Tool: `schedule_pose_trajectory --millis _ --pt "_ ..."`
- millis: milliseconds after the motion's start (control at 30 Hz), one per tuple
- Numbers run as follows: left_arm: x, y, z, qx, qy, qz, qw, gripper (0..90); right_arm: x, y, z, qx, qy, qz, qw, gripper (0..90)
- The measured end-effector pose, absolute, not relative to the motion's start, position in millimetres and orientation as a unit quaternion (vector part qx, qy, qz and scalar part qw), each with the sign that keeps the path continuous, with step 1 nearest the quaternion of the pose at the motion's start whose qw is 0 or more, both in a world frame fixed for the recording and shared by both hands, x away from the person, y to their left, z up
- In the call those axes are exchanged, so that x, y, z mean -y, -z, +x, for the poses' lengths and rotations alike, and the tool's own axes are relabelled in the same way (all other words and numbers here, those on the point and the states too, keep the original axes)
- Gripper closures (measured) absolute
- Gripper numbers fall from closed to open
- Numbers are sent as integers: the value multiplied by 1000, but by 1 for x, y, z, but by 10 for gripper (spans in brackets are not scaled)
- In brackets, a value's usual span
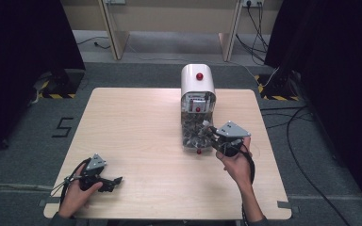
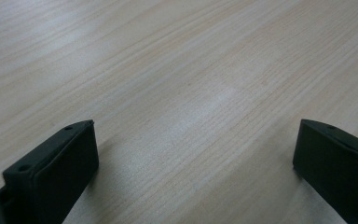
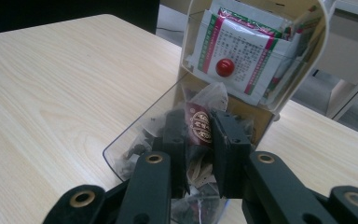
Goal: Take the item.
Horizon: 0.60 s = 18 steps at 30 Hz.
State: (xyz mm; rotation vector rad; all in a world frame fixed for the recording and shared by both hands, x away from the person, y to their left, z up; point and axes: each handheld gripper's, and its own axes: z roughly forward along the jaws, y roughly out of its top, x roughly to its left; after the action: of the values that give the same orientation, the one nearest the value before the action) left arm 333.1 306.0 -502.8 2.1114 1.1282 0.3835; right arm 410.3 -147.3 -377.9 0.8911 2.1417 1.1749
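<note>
The right gripper (image 3: 196,140) is clamped on a dark red sachet (image 3: 199,125), its jaws pressed flat against the packet's two sides just above the open clear drawer (image 3: 121,151) of a white dispenser (image 1: 197,82) that stands near the table's (image 1: 136,136) far edge, right of centre. The sachet sits between the pads with its round gold label facing the camera and a pale, crinkled top poking out above them, so it is held roughly mid-body. It looks light, thin and soft: a packet that will bend and crumple rather than resist, and probably a little slick, so the flat faces are the best hold, not the seams or the loose top. More sachets lie heaped in the drawer below it, and a red knob (image 3: 224,67) fronts the compartment of white boxes (image 3: 242,51) above. The left gripper (image 1: 104,181) rests near the near-left corner, jaws wide apart over bare wood, well away from the dispenser.
</note>
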Motion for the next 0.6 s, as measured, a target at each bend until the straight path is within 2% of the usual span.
schedule_pose_trajectory --millis 600 --pt "-306 503 333 -436 -148 815 351 0 174 377 402 -791 -428 346 267 774"
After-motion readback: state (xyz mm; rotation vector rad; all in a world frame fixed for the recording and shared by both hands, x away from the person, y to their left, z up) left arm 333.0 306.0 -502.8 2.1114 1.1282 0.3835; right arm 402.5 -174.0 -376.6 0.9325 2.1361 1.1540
